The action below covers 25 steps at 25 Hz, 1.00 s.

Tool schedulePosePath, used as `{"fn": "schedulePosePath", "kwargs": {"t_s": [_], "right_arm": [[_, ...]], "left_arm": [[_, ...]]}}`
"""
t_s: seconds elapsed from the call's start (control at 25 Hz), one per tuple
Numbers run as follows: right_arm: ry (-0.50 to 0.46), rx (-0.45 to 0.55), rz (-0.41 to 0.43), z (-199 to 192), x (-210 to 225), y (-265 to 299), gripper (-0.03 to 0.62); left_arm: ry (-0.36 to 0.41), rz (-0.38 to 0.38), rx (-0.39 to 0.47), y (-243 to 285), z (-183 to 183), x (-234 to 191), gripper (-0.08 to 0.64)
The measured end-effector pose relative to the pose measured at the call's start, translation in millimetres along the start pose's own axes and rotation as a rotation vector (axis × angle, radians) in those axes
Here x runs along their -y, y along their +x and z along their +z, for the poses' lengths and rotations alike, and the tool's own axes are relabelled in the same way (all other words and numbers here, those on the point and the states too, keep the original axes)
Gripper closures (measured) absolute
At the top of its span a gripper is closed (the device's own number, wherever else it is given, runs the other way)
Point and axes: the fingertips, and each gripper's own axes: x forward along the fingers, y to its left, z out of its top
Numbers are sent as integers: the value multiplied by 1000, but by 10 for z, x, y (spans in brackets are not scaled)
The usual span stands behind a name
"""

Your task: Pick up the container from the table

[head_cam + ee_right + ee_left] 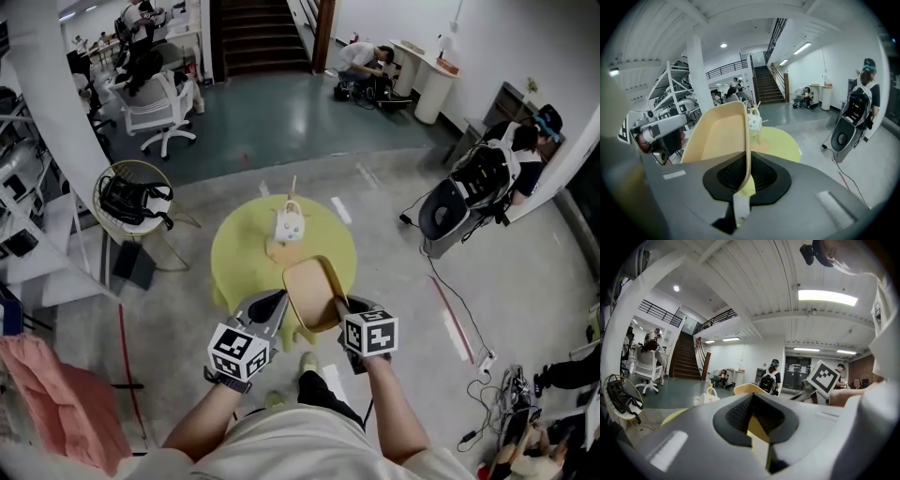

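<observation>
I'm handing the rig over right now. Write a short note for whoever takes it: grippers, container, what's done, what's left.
Left gripper: shut on the left rim of the container.
Right gripper: shut on its right wall.
Container: held tilted between both grippers over the near edge of the yellow table, apparently lifted off it.
A small white handled item sits on the table, farther back.
Done: grasp and, it seems, the lift.
Left: probably just hold it level and clear of the table.

The container (314,292) hangs over the tabletop's (239,253) near edge, with the left claw (273,306) on its left rim and the right claw (342,307) on its right. Behind it, toward the far edge, stands a small handled bag (291,224).
</observation>
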Motion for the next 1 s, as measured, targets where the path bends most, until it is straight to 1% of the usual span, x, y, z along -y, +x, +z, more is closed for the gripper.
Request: {"fn": "schedulePosePath", "kwargs": {"t_s": [0.72, 1.0], "right_arm": [[-19, 22, 10, 31, -124, -100, 569], [-24, 24, 12, -5, -44, -46, 569]], "left_arm": [[11, 16, 21, -112, 77, 13, 554], [20, 20, 21, -30, 21, 14, 554]]}}
